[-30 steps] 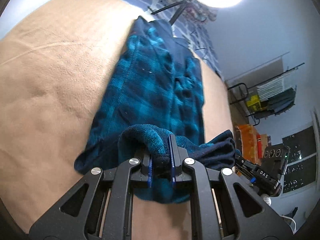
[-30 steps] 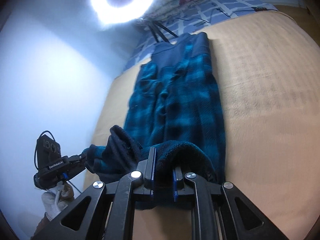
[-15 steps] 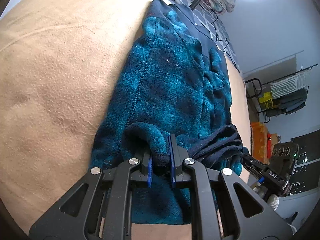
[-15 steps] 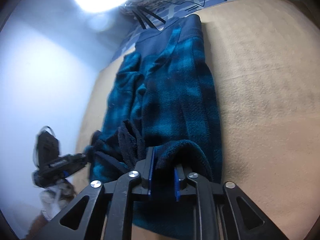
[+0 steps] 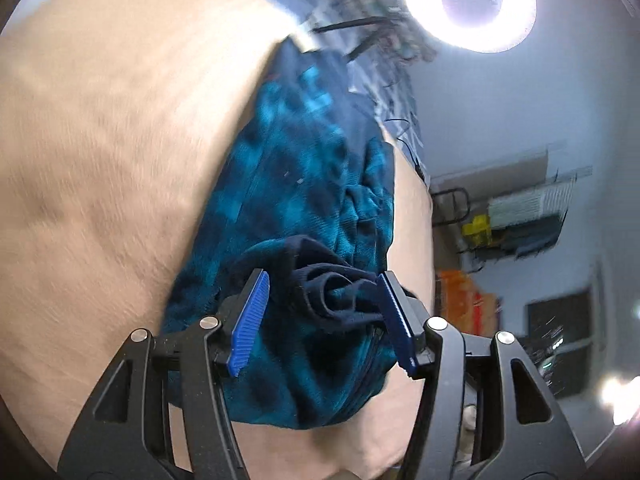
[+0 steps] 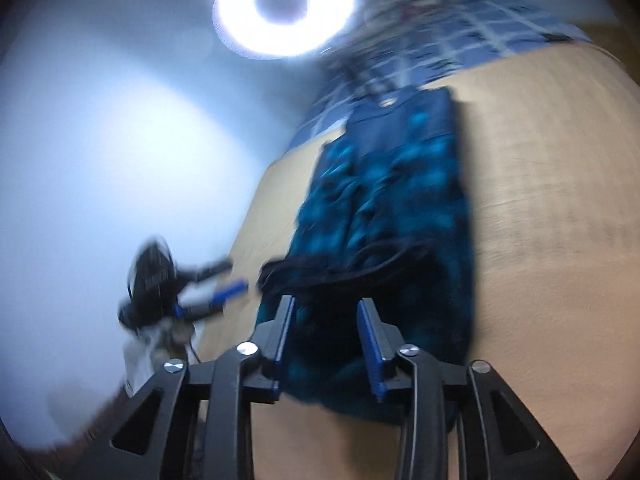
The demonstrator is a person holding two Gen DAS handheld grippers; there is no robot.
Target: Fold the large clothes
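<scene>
A teal and navy plaid fleece garment lies lengthwise on the tan bed cover. Its near end is doubled back, with the dark hem bunched on top. My left gripper has its jaws opening wide. The bunched hem sits loose between the blue pads, which do not press on it. In the right wrist view the garment runs away from me. My right gripper is opening too, with the folded edge between its pads and not pinched. The left gripper shows blurred at the left.
A bright ring light on a stand shines at the far end, above blue checked bedding. A clothes rack and orange boxes stand beside the bed on the right. A pale wall lies to the left.
Both grippers were shut on the garment's near edge; now both stand open and the edge lies dropped on the garment. Both views are blurred from motion.
</scene>
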